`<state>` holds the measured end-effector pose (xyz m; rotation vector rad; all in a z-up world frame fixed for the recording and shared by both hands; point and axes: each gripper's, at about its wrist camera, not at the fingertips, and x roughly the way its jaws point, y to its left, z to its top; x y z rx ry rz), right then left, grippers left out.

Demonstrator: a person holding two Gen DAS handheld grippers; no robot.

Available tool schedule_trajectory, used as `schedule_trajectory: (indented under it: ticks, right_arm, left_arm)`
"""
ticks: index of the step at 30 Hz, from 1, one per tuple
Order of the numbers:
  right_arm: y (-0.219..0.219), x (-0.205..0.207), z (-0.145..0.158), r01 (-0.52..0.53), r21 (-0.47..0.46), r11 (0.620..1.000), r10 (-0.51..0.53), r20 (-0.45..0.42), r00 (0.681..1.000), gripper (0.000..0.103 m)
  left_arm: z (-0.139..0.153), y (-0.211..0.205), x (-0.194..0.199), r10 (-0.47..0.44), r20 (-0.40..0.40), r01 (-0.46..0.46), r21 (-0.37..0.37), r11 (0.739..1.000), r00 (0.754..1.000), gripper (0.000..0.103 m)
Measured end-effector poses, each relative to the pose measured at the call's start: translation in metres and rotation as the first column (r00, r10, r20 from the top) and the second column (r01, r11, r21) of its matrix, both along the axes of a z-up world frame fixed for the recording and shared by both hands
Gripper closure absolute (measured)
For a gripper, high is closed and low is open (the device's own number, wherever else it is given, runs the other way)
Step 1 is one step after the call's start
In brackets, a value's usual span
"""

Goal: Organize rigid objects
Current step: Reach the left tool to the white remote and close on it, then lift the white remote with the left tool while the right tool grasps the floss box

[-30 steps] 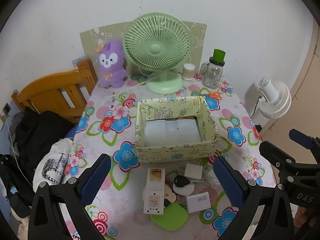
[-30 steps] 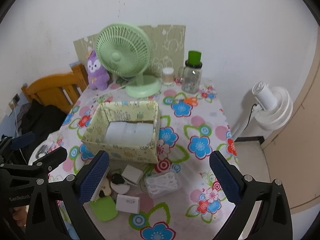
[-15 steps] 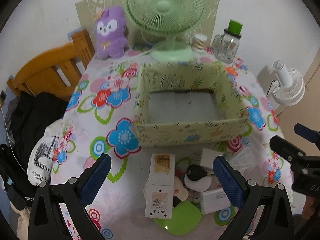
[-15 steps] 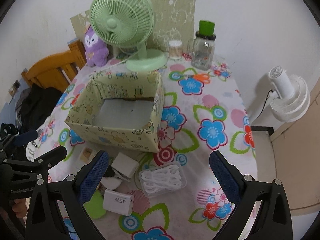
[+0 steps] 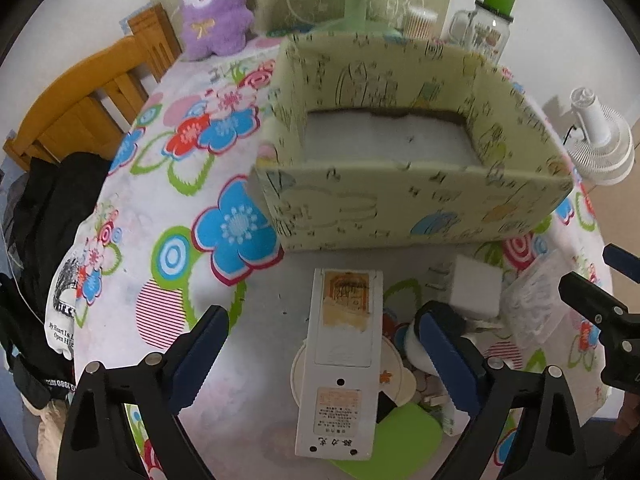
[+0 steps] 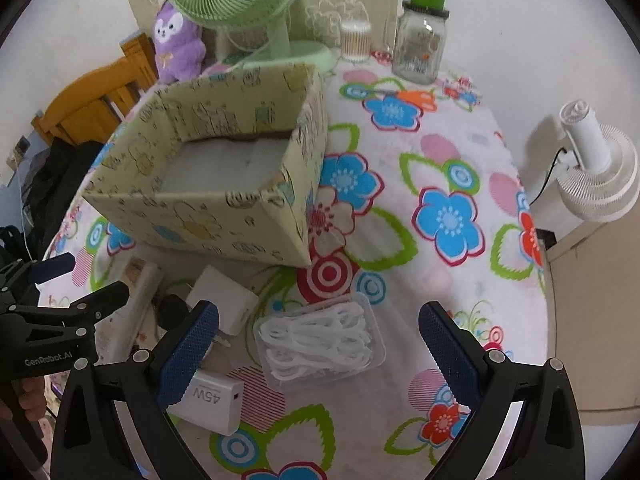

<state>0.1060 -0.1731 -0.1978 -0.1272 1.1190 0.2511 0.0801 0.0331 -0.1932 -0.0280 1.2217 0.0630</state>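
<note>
Both grippers have come down close over the table in the last second, the left gripper (image 5: 322,346) wide open astride the long white remote control (image 5: 340,364) (lying before the empty pale-green patterned box (image 5: 400,208)), the right gripper (image 6: 318,338) open above the clear plastic floss-pick case (image 6: 320,340), so picking seems about to start.

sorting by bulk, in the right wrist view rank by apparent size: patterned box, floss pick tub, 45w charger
1. patterned box
2. floss pick tub
3. 45w charger, partly hidden by the right tongs, so its place is unsure.
</note>
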Motion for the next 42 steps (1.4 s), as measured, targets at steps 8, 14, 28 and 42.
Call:
schedule_trajectory:
  ticks: [8, 14, 28, 42]
  right_arm:
    - [0.001, 0.003, -0.022, -0.002, -0.020, 1.000, 0.001, -0.051, 0.999, 0.002]
    - [0.001, 0.004, -0.035, 0.002, -0.027, 1.000, -0.004, -0.076, 0.997, 0.002]
    - [0.005, 0.004, -0.061, -0.016, -0.037, 0.999, 0.012, -0.126, 0.992, 0.003]
    - [0.004, -0.003, -0.041, -0.006, -0.039, 0.999, 0.004, -0.054, 0.999, 0.012]
  left_arm:
    - [-0.022, 0.005, 0.002, 0.012, -0.046, -0.012, -0.002, 1.000, 0.999, 0.022]
    - [-0.034, -0.001, 0.003, -0.024, -0.072, 0.025, 0.012, 1.000, 0.997, 0.032]
    - [-0.031, -0.015, -0.004, -0.024, -0.055, 0.022, -0.036, 0.999, 0.998, 0.058]
    - [-0.016, -0.015, -0.009, -0.007, -0.029, 0.006, -0.052, 0.999, 1.000, 0.058]
